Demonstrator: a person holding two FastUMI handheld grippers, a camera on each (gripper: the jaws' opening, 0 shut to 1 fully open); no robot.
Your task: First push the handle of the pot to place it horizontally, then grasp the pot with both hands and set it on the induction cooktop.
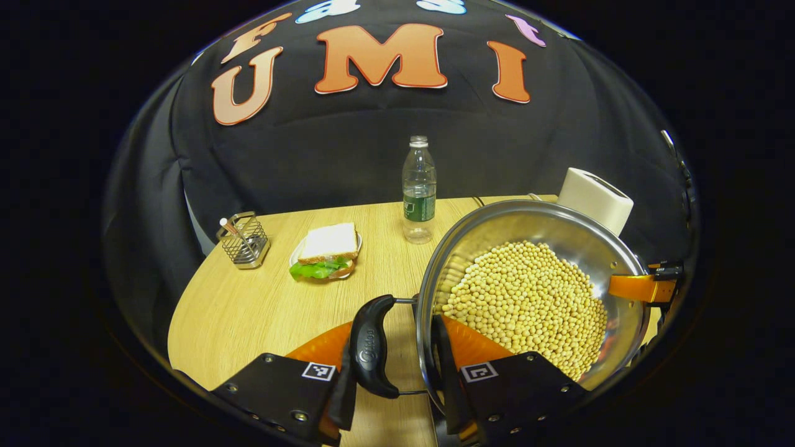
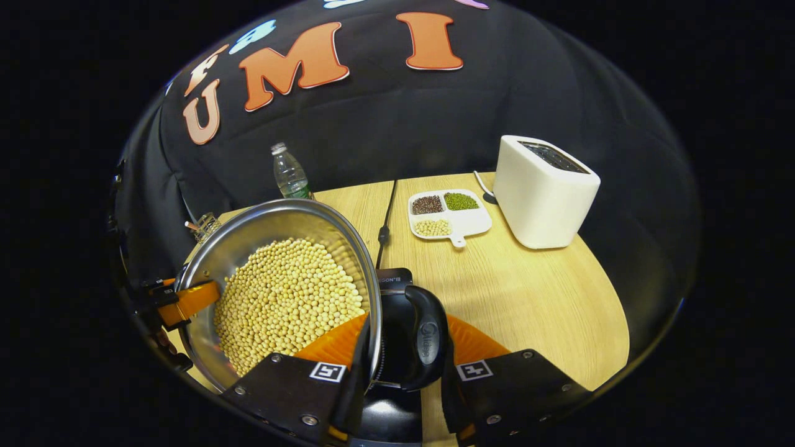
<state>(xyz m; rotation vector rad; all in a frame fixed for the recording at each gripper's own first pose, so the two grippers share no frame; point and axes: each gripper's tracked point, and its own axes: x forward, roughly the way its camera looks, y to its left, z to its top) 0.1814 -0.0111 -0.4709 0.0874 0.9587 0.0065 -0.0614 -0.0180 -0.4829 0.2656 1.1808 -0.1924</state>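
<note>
Gripping pot handles: left tool, right tool.

A small embossed logo sits on each black pot handle, too blurred to read. Square coded markers mark the gripper fingers. The cooktop's print is illegible.

Left tongs, right tongs: black screwed plates, square coded markers, orange bodies.
</note>
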